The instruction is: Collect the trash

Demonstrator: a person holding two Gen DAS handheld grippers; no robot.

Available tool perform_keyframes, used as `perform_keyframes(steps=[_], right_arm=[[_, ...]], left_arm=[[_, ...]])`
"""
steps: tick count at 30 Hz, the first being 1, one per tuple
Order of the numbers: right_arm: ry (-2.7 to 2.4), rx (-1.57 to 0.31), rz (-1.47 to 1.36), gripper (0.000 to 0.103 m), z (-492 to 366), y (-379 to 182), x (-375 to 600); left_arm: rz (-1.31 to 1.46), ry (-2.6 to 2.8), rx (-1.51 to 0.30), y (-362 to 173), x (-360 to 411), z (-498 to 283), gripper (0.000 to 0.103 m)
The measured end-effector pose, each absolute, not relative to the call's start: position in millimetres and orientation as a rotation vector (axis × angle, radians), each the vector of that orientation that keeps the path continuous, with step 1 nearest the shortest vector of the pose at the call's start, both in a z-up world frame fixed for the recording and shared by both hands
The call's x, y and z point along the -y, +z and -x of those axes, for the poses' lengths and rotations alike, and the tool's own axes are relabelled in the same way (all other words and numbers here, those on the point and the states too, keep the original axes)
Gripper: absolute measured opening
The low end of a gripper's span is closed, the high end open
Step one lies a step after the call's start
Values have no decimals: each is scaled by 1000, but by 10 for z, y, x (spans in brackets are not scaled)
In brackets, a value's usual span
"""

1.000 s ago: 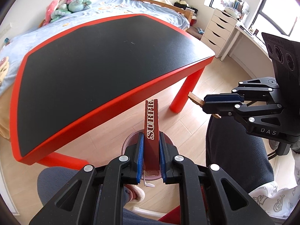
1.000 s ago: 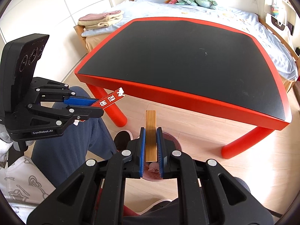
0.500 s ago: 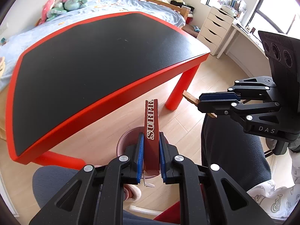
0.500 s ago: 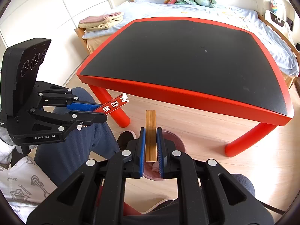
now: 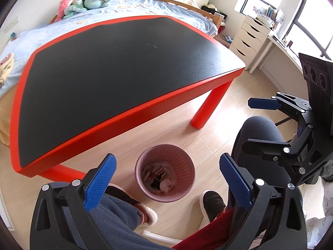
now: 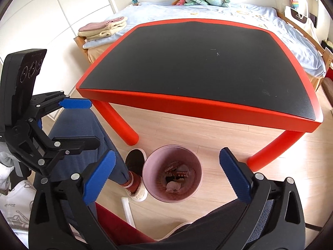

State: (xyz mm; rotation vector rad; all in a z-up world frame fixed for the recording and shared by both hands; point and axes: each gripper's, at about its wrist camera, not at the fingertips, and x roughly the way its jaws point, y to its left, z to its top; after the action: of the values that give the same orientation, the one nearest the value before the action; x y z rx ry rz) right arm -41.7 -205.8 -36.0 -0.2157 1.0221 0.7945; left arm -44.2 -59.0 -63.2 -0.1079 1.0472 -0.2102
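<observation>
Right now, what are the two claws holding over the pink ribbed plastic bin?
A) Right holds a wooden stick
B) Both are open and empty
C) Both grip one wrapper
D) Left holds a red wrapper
B: the left claw and right claw both gape empty above the pink ribbed plastic bin, with wrappers lying inside.

Two grippers, left gripper (image 5: 166, 179) and right gripper (image 6: 166, 177), one pink trash bin (image 5: 165, 173) near, one red-edged black table (image 5: 116, 62) beyond, one bed (image 6: 239, 14) far, one white drawer unit (image 5: 249, 35) far right.
</observation>
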Motion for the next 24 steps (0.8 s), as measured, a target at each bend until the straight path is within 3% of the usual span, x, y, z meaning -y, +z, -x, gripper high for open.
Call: perform_keyframes(steps=[24], right_arm=[[749,-980,195,100,105,-67,1958]], left_arm=[[143,-106,-969,-382,268,231,95]])
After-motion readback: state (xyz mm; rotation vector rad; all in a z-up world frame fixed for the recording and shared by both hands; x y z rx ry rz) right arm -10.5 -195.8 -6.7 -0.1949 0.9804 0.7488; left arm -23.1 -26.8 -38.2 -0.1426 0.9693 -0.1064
